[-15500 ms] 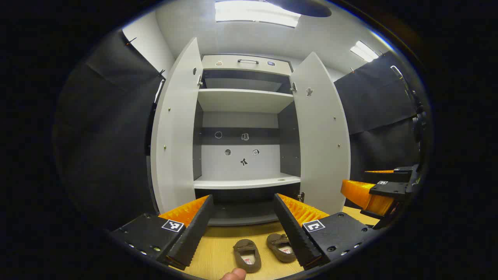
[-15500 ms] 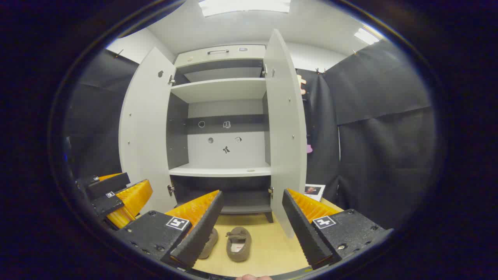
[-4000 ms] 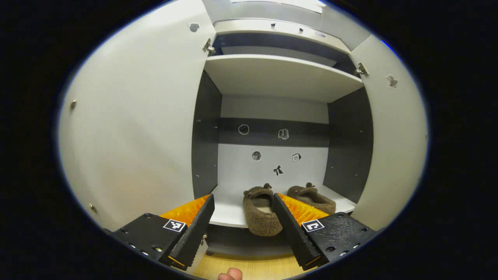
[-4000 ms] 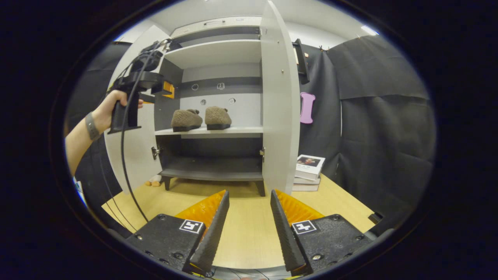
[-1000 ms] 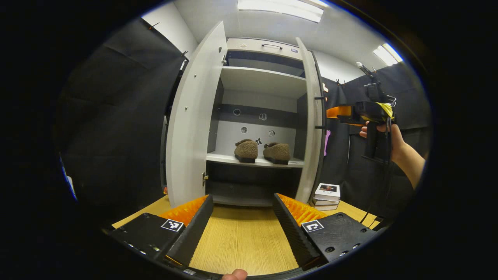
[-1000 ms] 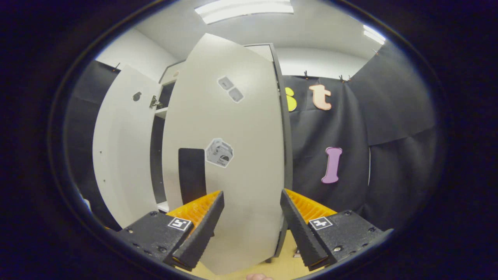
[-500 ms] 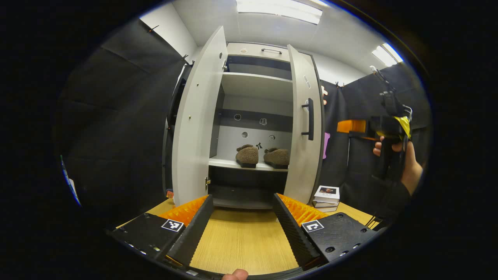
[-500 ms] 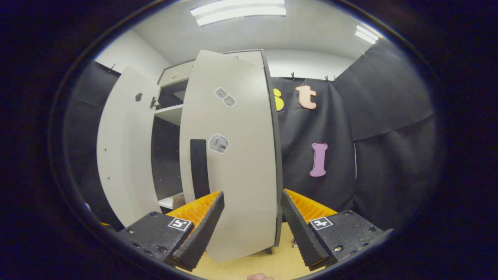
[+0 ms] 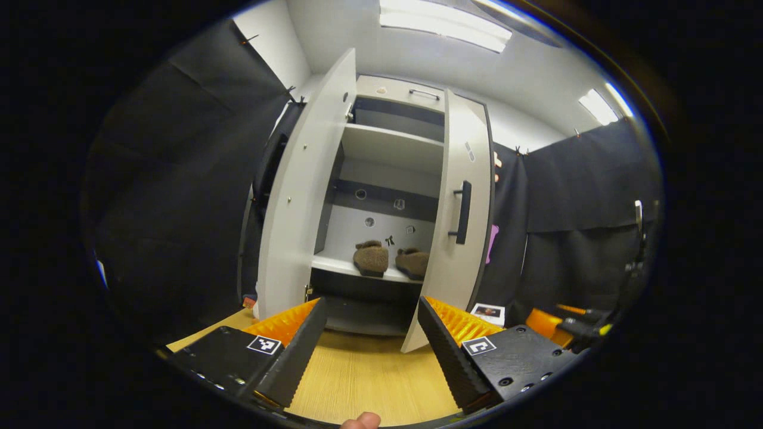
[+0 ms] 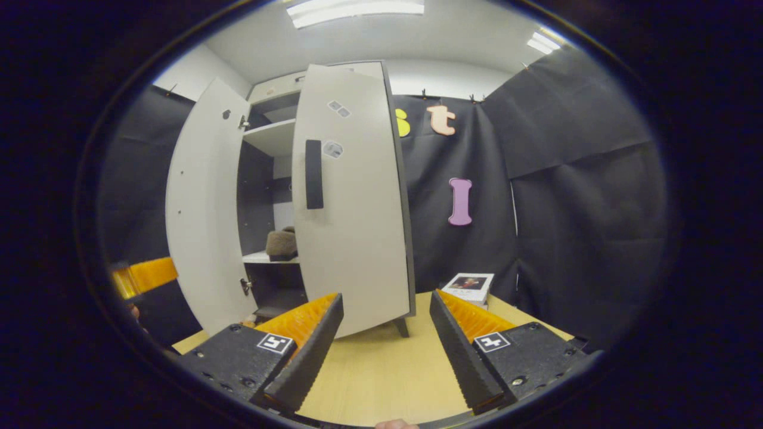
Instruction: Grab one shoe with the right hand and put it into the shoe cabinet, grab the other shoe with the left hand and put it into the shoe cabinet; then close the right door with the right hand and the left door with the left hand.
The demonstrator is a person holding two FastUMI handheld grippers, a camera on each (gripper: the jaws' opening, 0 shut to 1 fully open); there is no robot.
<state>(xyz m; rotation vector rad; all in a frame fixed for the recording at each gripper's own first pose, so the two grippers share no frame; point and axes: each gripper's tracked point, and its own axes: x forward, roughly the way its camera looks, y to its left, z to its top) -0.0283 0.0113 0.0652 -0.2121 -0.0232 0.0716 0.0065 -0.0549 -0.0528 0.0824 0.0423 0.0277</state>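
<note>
The white shoe cabinet stands on the wooden floor. Its left door is wide open, and its right door, with a black handle, is swung most of the way in and stands ajar. Two brown fuzzy shoes sit side by side on the middle shelf. My left gripper is open and empty, well back from the cabinet. In the right gripper view the right door hides all but one shoe. My right gripper is open, empty and clear of the door.
A stack of books lies on the floor right of the cabinet, against the black cloth wall. The right gripper hangs low at the right in the left gripper view. The left gripper's orange finger is at the left edge of the right gripper view.
The right door has swung further toward shut. My right gripper has come off the door, pulling back and dropping low. The left gripper has barely moved.
</note>
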